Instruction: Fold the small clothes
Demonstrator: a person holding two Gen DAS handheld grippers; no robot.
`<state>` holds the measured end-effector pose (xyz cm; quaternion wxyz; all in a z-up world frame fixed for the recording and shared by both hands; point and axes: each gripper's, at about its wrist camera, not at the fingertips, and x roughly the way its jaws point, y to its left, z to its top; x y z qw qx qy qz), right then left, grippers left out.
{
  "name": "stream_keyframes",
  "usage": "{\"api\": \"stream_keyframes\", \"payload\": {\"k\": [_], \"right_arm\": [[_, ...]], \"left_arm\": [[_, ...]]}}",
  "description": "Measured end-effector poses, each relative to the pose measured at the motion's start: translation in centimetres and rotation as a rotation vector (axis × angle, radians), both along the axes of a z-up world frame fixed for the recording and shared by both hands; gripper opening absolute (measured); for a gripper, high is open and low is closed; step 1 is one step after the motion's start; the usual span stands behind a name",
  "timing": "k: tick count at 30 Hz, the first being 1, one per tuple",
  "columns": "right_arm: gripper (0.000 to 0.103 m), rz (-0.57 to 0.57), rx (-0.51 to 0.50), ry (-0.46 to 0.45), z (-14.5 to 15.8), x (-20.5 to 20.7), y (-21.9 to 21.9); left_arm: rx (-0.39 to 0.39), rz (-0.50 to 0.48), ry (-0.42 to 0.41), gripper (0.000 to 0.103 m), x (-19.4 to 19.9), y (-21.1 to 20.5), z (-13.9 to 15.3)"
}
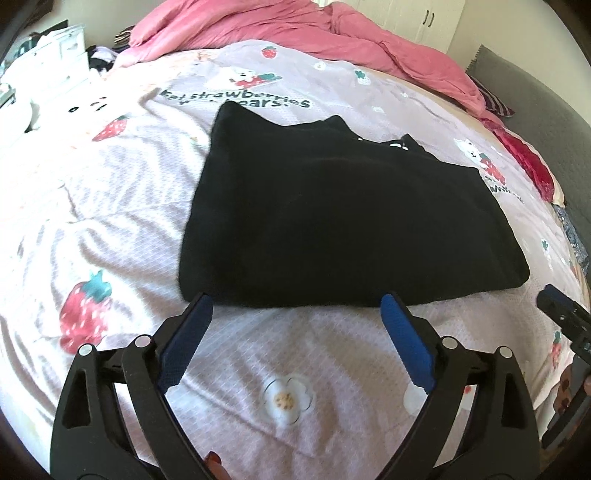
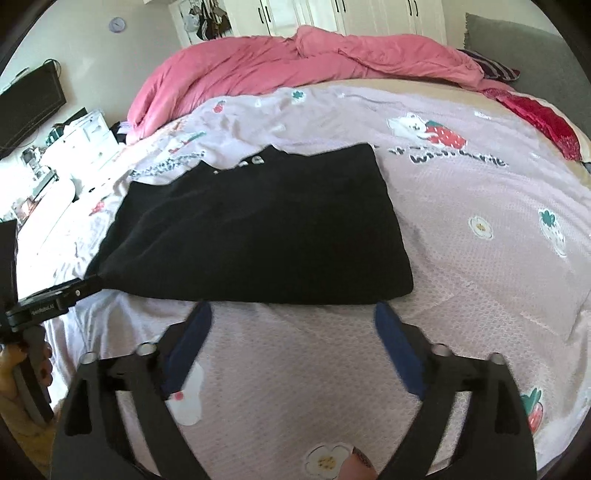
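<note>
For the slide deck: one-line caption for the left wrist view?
Open left gripper hovers just short of a folded black garment on a strawberry-print bedsheet, nothing held.

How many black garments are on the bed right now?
1. A single folded black garment lies flat on the strawberry-print sheet, just beyond both open grippers. More clothes may be hidden under the pink duvet at the far side.

The folded garment (image 1: 306, 218) lies on the bedsheet (image 1: 110, 206) at 12 o'clock from both grippers. The duvet (image 1: 295, 29) is heaped behind it; a drawer unit (image 2: 85, 144) stands at 10 o'clock.
</note>
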<state>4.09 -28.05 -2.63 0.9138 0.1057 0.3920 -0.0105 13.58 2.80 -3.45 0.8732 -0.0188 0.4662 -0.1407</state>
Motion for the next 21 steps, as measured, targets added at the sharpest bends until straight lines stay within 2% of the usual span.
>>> {"api": "stream_keyframes", "payload": {"k": [4,7,21], "right_arm": [[0.094,0.004,-0.004,-0.023,1.0,-0.3,0.8],[0.094,0.007,-0.019,-0.042,1.7,-0.7,1.5],[0.098,0.052,-0.088,-0.109,4.2,-1.3,5.5]], "left_arm": [[0.006,0.018,-0.006,0.087,-0.7,0.9,0.5],[0.01,0.028,-0.018,0.093,-1.2,1.4,1.0],[0.081,0.092,-0.088,0.094,-2.8,4.0,3.6]]}}
